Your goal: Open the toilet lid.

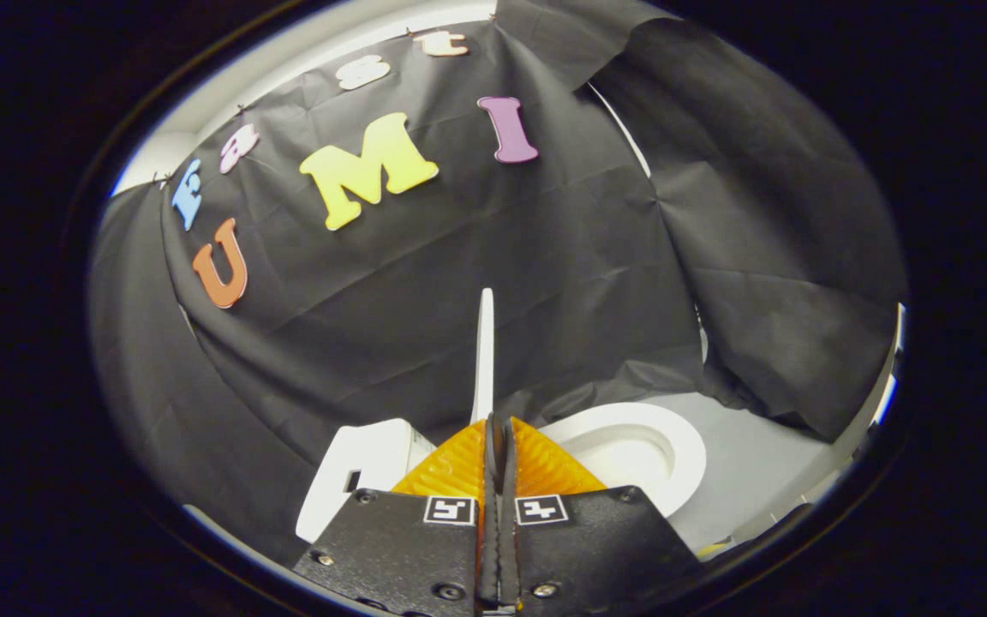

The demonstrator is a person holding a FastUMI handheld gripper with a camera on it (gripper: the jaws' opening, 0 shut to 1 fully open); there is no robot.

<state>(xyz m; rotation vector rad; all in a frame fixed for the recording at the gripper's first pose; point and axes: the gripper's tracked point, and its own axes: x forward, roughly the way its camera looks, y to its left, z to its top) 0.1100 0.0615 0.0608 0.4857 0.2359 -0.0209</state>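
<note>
Gripper (499,428) fingers pinched tight on raised toilet lid (484,351), edge-on above open bowl (631,446).

Gripper (499,428) clamps upright lid (484,356), bowl (631,446) right.

— Where's the gripper (499,428) sitting?

— Low in the frame, dead centre, pointing straight ahead and a touch upward. Both fingers (459,467) run side by side, pressed close, barely a seam between them.

— Clamped on something?

— Looks that way: a thin upright edge, the toilet lid (485,351), rises right out of the tips, so the fingers seem pinched on it, though the contact itself is hidden.

— And the body behind?

— Two plates with square markers, level, lower centre.
</note>
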